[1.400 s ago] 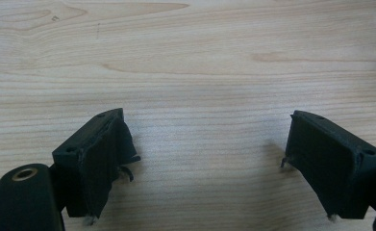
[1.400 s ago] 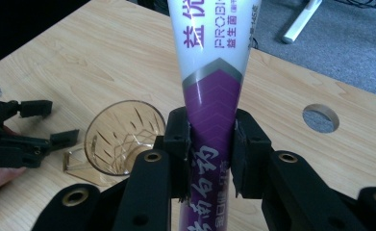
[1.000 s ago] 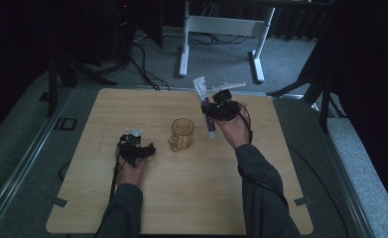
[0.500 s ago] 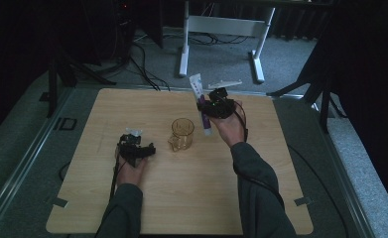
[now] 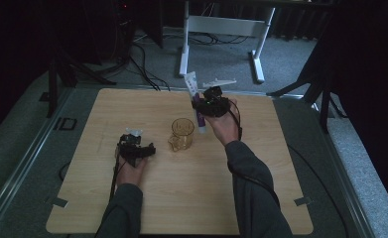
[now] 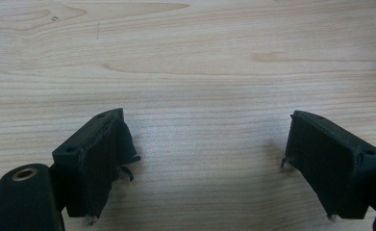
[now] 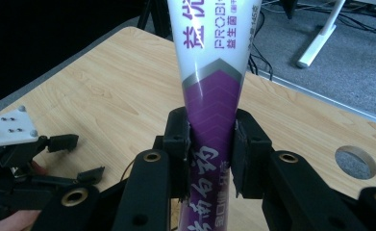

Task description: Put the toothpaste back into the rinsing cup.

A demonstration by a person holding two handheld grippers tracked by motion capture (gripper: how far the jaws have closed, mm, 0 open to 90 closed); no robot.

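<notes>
The right gripper is clamped on a purple-and-white toothpaste tube, held off the wooden table at about one o'clock from the amber glass mug; in the right gripper view the jaws pinch the tube's purple part, with the white printed end rising toward twelve o'clock. The left gripper rests low over the table at about eight o'clock from the mug, well apart from the tube, its jaws spread wide over bare wood in the left gripper view.
</notes>
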